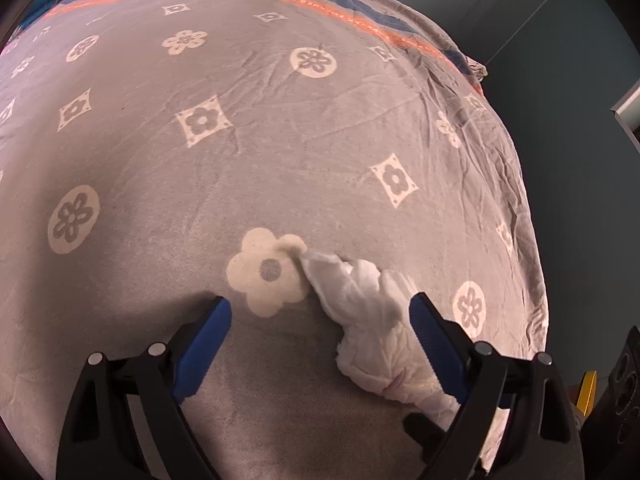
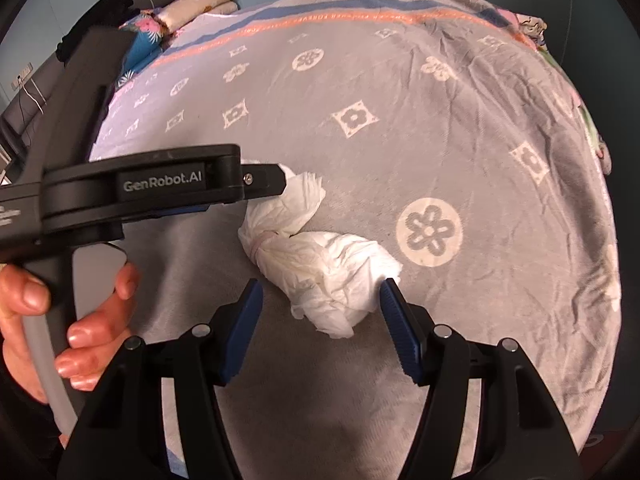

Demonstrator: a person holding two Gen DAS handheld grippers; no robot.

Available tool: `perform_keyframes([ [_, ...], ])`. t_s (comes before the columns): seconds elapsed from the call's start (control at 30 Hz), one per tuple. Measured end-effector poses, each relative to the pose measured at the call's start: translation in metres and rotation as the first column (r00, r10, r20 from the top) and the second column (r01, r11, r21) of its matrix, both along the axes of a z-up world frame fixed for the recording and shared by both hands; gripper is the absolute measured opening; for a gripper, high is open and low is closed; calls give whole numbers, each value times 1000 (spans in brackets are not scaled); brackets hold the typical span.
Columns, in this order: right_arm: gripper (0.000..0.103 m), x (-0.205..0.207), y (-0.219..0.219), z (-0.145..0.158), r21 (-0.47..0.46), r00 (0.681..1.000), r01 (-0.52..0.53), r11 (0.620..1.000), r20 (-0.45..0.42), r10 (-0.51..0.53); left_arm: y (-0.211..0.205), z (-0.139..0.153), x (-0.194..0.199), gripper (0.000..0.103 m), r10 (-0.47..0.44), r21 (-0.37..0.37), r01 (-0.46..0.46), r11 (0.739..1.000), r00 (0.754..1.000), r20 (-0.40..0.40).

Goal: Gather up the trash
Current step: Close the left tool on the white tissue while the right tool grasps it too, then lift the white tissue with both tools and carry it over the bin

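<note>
- White crumpled tissue wad [image 2: 316, 264] lies on the bed, on a grey blanket [image 2: 440, 152] patterned with pale flowers and diamonds; it is twisted and pinched at a waist about a third of the way along its length.
- Left tool [image 1: 320, 312], in its own view, has its blue pads spread wide. The wad [image 1: 372, 320] lies between them, crowded toward the right-hand pad [image 1: 432, 336], which it appears to touch or overlap; the left-hand pad is well clear of it. The pads do not clamp it.
- In that view the wad's far tip points to about 11 o'clock and touches the edge of a pale flower print [image 1: 268, 272] on the blanket.
- Right tool [image 2: 320, 300], in its own view, has its pads apart, about half spread. The wad's near, bulkier end sits between the pad tips, closer to the right-hand pad [image 2: 400, 328]; whether that pad touches the paper I cannot tell. The left-hand pad stands apart from it.
- From the right tool's view, the left tool's black body enters from 9 o'clock, its tip over the wad's far end at about 10 o'clock from the wad's middle.
- A person's left hand [image 2: 80, 312] grips that tool's handle at 8 o'clock in the same view.
- An orange and blue stripe [image 2: 360, 16] crosses the blanket at 12 o'clock; folded bedding [image 2: 196, 4] lies beyond it at 11 o'clock.
</note>
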State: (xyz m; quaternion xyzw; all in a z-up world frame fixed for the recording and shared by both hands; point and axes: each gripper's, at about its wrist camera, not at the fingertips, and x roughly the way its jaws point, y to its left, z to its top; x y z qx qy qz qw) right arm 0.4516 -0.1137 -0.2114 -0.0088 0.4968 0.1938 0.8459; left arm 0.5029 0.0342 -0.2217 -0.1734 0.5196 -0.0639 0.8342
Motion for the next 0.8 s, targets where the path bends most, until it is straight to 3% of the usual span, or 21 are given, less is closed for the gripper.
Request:
perform_keyframes([
  [0.17, 45, 4, 7, -7, 3, 1000, 0, 1000, -11, 0, -5, 1, -3, 57, -28, -30, 28, 999, 1000, 15],
  [0.33, 30, 11, 8, -10, 24, 999, 6, 1000, -34, -5, -13, -1, -4, 22, -49, -55, 50, 997, 999, 13],
  [0.53, 18, 9, 6, -6, 54, 999, 5, 999, -48, -2, -11, 3, -6, 14, -35, -91, 37, 995, 999, 23],
  [0.8, 16, -7, 1, 20, 110, 999, -14, 994, -38, 18, -10, 31, -22, 14, -51, -106, 58, 993, 996, 70],
])
